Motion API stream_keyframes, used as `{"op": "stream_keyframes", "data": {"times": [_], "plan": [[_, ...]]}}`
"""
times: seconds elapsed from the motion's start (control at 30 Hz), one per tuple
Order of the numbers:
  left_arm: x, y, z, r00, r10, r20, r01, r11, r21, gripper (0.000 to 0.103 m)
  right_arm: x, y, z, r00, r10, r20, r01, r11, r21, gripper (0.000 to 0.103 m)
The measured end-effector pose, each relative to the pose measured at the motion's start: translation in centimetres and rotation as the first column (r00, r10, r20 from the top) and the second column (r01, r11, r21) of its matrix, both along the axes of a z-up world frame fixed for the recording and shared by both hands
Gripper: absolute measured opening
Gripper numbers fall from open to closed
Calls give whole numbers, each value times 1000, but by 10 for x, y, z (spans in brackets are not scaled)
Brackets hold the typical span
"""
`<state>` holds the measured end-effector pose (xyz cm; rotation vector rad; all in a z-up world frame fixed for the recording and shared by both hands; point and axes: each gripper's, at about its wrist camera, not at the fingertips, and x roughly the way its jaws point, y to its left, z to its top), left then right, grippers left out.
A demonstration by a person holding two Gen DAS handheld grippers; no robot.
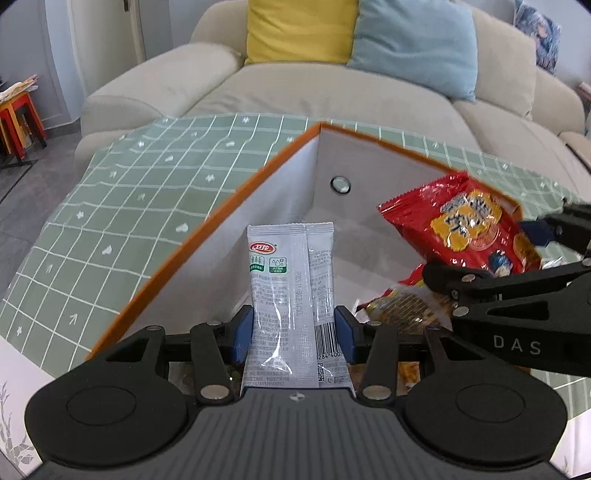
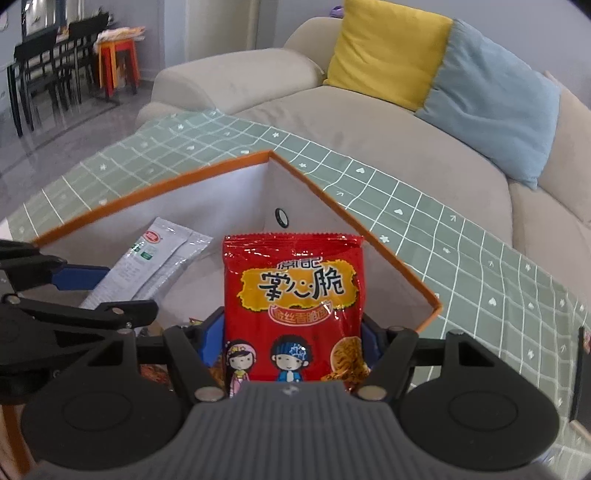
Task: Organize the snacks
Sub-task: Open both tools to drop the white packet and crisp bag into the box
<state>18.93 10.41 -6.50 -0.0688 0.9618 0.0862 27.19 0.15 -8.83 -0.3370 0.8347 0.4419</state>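
Observation:
My left gripper is shut on a silver-grey snack sachet and holds it upright over the open orange-rimmed white box. My right gripper is shut on a red noodle-snack bag, also held over the box. In the left wrist view the red bag and the right gripper show at the right. In the right wrist view the sachet and the left gripper show at the left. More snack packets lie in the box bottom.
The box stands on a table with a green grid tablecloth. A beige sofa with a yellow cushion and a blue cushion is behind. Red stools and dark chairs stand far left.

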Motion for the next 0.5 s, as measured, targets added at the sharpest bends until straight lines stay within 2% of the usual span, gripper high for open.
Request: {"op": "stream_keyframes", "data": {"times": [0.13,0.3,0.4,0.5], "plan": [[3,1,-7,999,1,-34,-1,1000,0,53,1,7,-6,999,28,17,-27,999,-41,68],[4,1,-8,998,-1,-70,2,1000,15,53,9,6,-3,999,31,-11,-31,999,18,68],[7,1,-9,996,-2,-89,3,1000,20,53,13,11,-6,998,61,-8,-61,998,-20,68],[9,-1,-11,994,-7,-111,11,999,37,53,20,14,-15,997,57,-58,-60,997,-47,68]]}}
